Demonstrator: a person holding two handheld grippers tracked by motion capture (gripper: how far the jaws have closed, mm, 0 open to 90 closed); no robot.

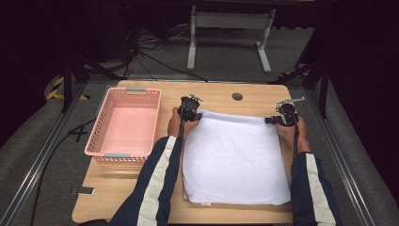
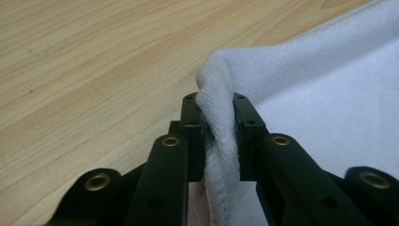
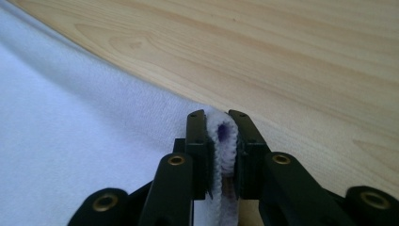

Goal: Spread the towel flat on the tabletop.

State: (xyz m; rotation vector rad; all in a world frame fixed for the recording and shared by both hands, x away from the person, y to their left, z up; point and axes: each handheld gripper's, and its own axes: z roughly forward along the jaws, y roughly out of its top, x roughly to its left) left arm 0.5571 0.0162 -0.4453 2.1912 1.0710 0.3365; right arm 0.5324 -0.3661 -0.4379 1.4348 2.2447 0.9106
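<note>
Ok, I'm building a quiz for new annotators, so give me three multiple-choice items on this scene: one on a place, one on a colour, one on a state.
1. Where does the basket stand relative to the towel?
A. to its left in the high view
B. on top of it
C. to its right in the high view

2. What colour is the basket?
A. blue
B. pink
C. green

3. How do the jaws of the left gripper and the right gripper stand?
A. both wide open above the towel
B. one shut on the basket's rim
C. each shut on a far corner of the towel

Answers:
1 A, the basket sits at the left side of the table, beside the towel.
2 B, its walls and floor are pink.
3 C, each gripper view shows white cloth pinched between the jaws.
</note>
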